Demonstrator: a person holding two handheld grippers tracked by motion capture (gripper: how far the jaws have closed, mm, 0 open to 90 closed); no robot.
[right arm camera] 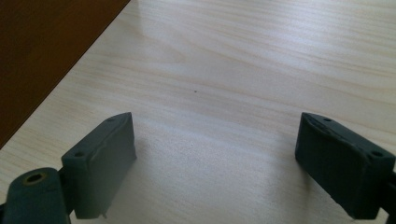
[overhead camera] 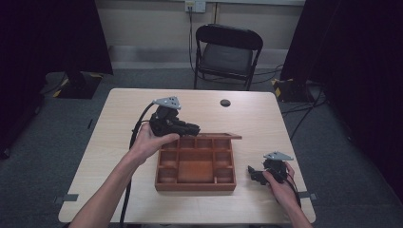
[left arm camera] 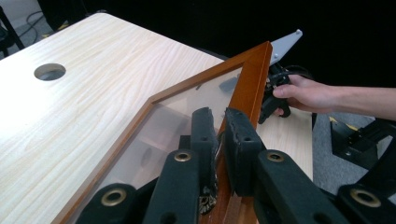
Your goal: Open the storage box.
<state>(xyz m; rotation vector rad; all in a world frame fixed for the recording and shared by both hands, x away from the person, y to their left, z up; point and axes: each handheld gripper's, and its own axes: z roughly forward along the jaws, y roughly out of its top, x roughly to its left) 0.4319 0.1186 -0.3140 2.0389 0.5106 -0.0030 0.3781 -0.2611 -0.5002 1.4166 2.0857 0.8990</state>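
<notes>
A brown wooden box with several compartments sits at the table's middle front. Its glass-paned lid stands raised at the box's far edge. My left gripper is shut on the lid's wooden frame, one pad against the glass pane and one on the other side of the frame. In the left gripper view the pads pinch the frame near my left gripper. My right gripper rests on the table right of the box, open with nothing between its jaws. The box's dark side lies beside it.
A round cable hole lies in the tabletop behind the box. A black folding chair stands beyond the far edge. Dark curtains hang on both sides and cables run over the floor at the right. My other hand and gripper appear past the lid.
</notes>
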